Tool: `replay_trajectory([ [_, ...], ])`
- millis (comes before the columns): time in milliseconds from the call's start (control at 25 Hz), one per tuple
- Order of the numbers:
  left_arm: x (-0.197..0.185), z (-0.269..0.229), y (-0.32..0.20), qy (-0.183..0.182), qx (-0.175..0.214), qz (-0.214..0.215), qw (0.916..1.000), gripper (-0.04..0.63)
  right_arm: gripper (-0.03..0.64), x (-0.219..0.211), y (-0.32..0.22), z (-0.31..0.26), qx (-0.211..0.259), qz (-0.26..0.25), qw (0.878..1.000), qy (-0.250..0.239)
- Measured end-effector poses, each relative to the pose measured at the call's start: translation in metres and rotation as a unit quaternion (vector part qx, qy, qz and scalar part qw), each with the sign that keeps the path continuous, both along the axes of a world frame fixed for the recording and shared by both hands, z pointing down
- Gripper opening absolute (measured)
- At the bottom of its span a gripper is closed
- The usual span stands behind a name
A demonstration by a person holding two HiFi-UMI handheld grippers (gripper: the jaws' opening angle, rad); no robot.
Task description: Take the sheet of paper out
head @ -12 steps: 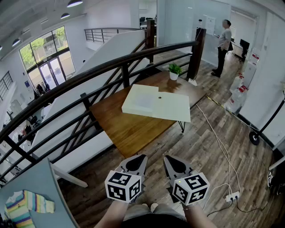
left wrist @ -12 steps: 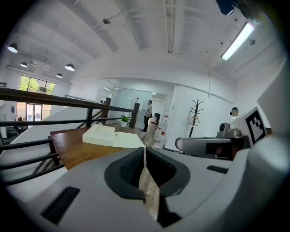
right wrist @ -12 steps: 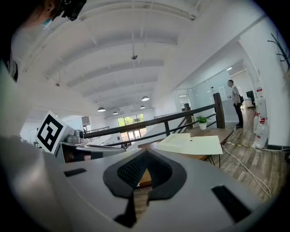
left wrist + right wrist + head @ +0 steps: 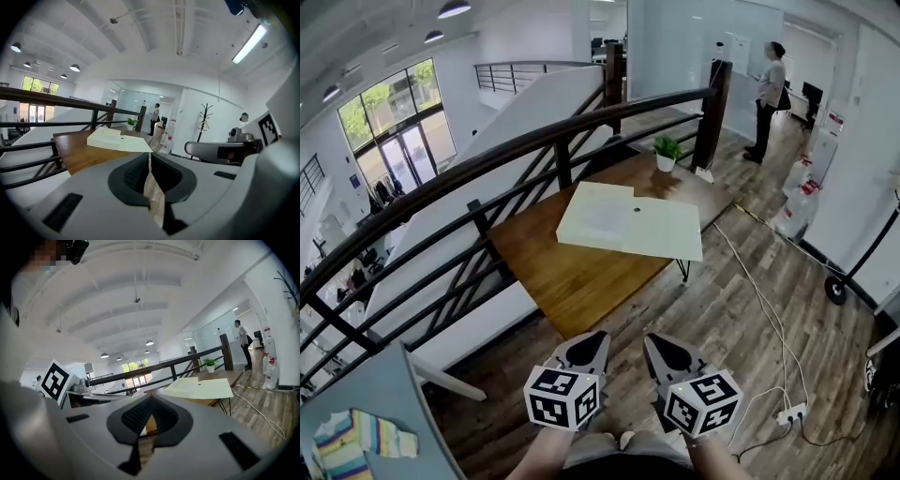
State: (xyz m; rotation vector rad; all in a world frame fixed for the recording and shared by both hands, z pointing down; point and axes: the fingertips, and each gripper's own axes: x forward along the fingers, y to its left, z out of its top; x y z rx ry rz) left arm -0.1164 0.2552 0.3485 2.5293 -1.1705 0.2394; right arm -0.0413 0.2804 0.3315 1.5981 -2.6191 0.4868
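Hardly anything has shifted since the earlier frame: the left gripper (image 4: 587,345) and right gripper (image 4: 664,349) hang side by side as before, tilted slightly downward towards the table.

A dark railing (image 4: 534,141) curves along the far and left sides of the wooden table (image 4: 572,272), while bare plank floor (image 4: 722,319) lies open between the table's near corner and the grippers, and on to the right, where a cable (image 4: 759,291) trails. A flat white box (image 4: 661,230) lies on the table's far half, its right edge at the table's edge; no separate sheet of paper can be made out. Both grippers have their jaws pressed together with nothing between them. A small potted plant (image 4: 667,150) stands beyond the box.
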Motion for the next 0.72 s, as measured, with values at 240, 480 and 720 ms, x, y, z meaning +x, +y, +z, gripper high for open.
replay_trajectory([
  [240, -0.005, -0.002, -0.007, 0.009, 0.005, 0.009, 0.9999, 0.029, 0.027, -0.005, -0.003, -0.001, 0.002, 0.003, 1.0, -0.003],
  [480, -0.004, 0.009, -0.01, 0.015, -0.008, 0.023, 0.9996, 0.029, 0.027, -0.004, -0.003, 0.018, -0.017, 0.024, 1.0, -0.01],
  [720, -0.005, 0.014, -0.026, 0.016, -0.015, 0.025, 0.9994, 0.029, 0.028, -0.003, -0.019, 0.027, -0.024, 0.036, 0.999, -0.018],
])
